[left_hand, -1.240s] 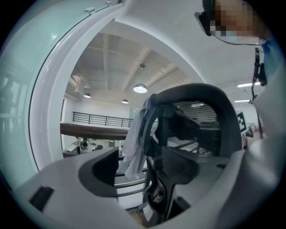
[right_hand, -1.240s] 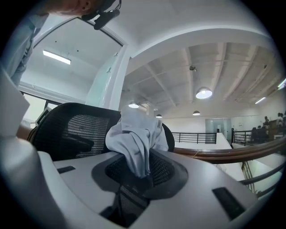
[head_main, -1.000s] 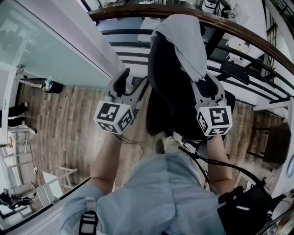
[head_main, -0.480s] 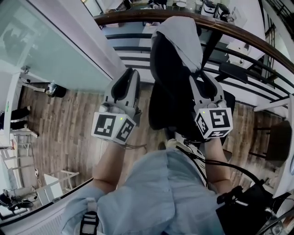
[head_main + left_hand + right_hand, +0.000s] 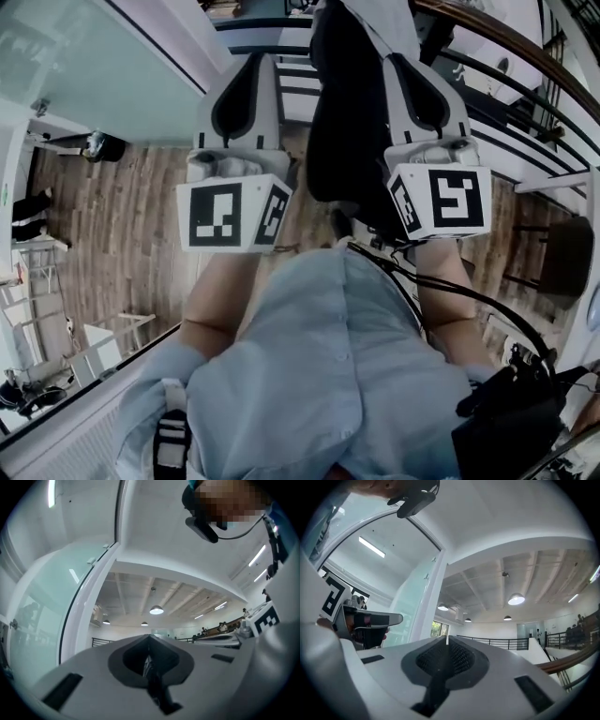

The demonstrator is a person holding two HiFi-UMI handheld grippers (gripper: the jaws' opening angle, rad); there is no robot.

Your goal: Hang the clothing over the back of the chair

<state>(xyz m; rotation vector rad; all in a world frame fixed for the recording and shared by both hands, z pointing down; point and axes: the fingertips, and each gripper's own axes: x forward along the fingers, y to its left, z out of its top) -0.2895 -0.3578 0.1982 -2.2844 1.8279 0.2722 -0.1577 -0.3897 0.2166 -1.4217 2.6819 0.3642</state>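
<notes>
Draping over the top of the black padded chair back [image 5: 342,131], the pale grey cloth garment [image 5: 382,23] lies at the upper edge of the head view, with only its lower part in the picture. Neither claw holds it.

The left gripper [image 5: 263,60] is raised beside the chair's left side, apart from it, with its white fingers pointing up the picture. Its jaws have just been closing and now meet, pad against pad, with nothing between them; its own view looks past the joined tips at a white ceiling with round lamps. The right gripper [image 5: 393,62] is raised in front of the chair's right side, just below the garment; the pictures do not show whether it touches the chair. Its jaws have also just been closing and stand pressed together, empty.

Each gripper carries a white cube with black square markers near the person's wrist. The person's light blue shirt [image 5: 328,375] fills the lower part of the head view. Brown wooden plank floor [image 5: 122,206] lies to the left, and a curved dark wooden handrail [image 5: 511,52] runs behind the chair on the right.
</notes>
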